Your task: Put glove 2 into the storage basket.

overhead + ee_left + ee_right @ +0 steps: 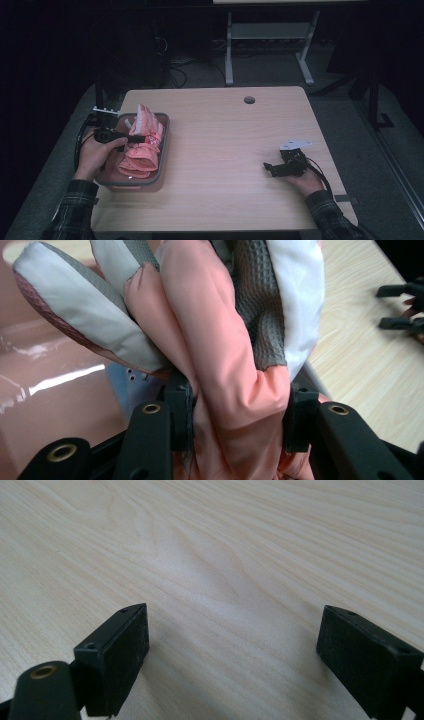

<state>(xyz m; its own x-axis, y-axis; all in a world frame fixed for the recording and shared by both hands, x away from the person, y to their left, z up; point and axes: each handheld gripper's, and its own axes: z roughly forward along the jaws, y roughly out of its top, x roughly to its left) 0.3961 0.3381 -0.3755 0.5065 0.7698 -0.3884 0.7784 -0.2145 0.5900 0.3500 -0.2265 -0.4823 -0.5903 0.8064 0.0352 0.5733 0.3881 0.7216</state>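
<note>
On the tabletop (225,150), at its left side, a pink bin (163,150) is seen, and a peach-and-grey padded glove (142,145) is held just over it. The glove is judged soft, light and compressible; a thick fold is best taken. It is pinched by the left hand-held gripper (235,410). The right hand-held gripper (232,650) is rested wide and empty.

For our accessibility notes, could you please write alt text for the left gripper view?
The left gripper is shut on a fold of pink fabric with grey and white parts, above a glossy pink bin. The table lies at right.
</note>
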